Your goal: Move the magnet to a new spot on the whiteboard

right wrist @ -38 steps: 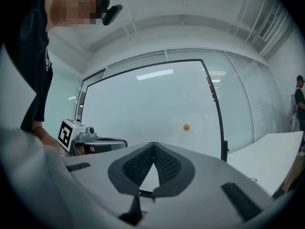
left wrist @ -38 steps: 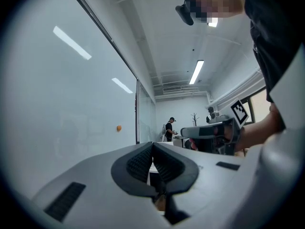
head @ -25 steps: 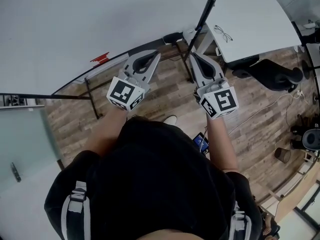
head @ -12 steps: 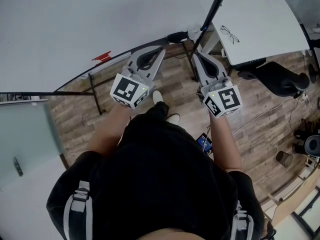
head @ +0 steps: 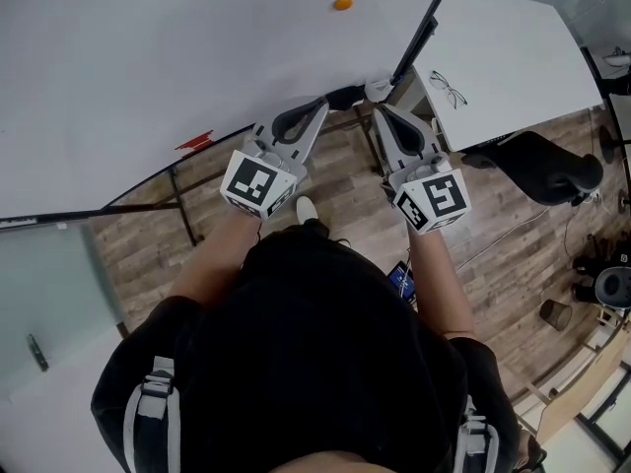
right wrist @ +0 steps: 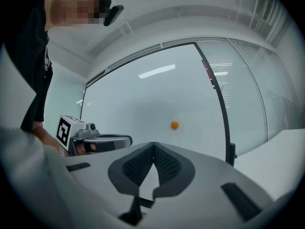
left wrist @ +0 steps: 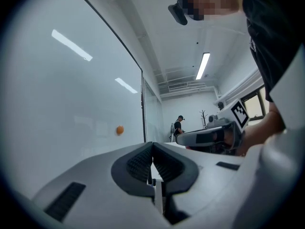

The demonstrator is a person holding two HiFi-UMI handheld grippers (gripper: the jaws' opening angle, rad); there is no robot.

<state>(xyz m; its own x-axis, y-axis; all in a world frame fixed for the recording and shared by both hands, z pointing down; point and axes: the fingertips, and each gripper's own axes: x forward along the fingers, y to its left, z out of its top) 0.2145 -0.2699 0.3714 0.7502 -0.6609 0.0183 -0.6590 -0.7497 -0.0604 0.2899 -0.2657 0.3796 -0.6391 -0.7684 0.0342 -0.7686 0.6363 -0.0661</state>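
Note:
A small round orange magnet (head: pixel 341 4) sticks on the large whiteboard (head: pixel 148 67), ahead of both grippers and some way beyond them. My left gripper (head: pixel 320 103) is held level with its tips close to the board's lower edge, jaws shut and empty. Beside it, my right gripper (head: pixel 378 109) is also shut with nothing in it. In the left gripper view the magnet (left wrist: pixel 119 130) lies left of my closed jaws (left wrist: pixel 152 144). In the right gripper view the magnet (right wrist: pixel 175 125) sits just above and right of my closed jaws (right wrist: pixel 153 144).
A black pole (head: pixel 419 33) frames the board's right edge. A white desk (head: pixel 513 47) with a pair of glasses (head: pixel 441 65) and a black office chair (head: pixel 542 161) stand to the right. A red item (head: pixel 195 142) rests at the board's bottom edge. A glass partition (head: pixel 39 294) is at the left.
Both grippers have moved forward toward the whiteboard, and the magnet now shows lower and closer in the head view. Both pairs of jaws stayed shut.

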